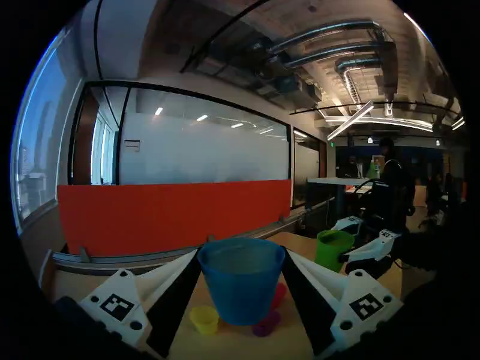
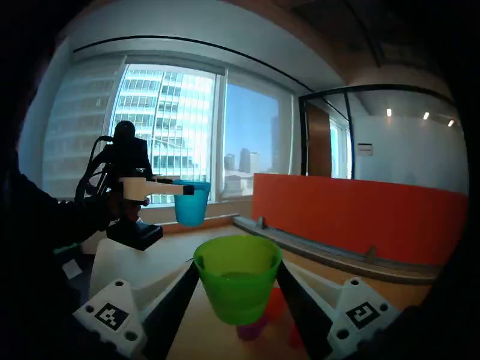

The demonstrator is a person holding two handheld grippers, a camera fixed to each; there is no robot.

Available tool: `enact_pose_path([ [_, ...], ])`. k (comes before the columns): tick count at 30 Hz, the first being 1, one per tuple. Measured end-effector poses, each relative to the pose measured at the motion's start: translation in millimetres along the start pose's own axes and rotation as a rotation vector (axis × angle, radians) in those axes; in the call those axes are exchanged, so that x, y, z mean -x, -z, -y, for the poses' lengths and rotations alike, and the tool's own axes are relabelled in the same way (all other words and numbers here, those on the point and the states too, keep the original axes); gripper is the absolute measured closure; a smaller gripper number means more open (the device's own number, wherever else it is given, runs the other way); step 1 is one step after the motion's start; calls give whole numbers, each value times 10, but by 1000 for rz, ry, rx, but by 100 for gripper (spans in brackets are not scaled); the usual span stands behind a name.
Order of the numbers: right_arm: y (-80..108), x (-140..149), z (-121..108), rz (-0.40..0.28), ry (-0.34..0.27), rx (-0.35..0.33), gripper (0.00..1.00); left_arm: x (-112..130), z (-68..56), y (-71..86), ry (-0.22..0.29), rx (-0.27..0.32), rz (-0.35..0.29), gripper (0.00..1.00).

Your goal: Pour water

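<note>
Blue cup upright, pinched between left tongs, raised over counter short of far edge. Green cup upright, clamped in right tongs. Small cups on counter below.

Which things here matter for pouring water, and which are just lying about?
For the job: blue cup in the left gripper; green cup in the right gripper.
Lying about: yellow small cup, purple small cup, red small cup, all on the table.
</note>
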State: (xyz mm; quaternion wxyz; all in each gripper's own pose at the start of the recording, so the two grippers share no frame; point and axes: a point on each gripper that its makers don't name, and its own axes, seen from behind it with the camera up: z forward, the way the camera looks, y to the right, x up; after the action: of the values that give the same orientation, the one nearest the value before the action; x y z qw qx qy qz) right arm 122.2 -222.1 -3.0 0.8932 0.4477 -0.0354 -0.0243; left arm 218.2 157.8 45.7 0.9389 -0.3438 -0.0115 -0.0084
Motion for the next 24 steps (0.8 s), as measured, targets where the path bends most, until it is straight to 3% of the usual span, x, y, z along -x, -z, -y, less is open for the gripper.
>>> enact_pose_path([
  [14,70,191,1,69,10,-8,10,399,-54,5,-22,21,82,11],
  [24,127,407,22,147,0,-31,10,802,-96,5,-54,39,175,10],
])
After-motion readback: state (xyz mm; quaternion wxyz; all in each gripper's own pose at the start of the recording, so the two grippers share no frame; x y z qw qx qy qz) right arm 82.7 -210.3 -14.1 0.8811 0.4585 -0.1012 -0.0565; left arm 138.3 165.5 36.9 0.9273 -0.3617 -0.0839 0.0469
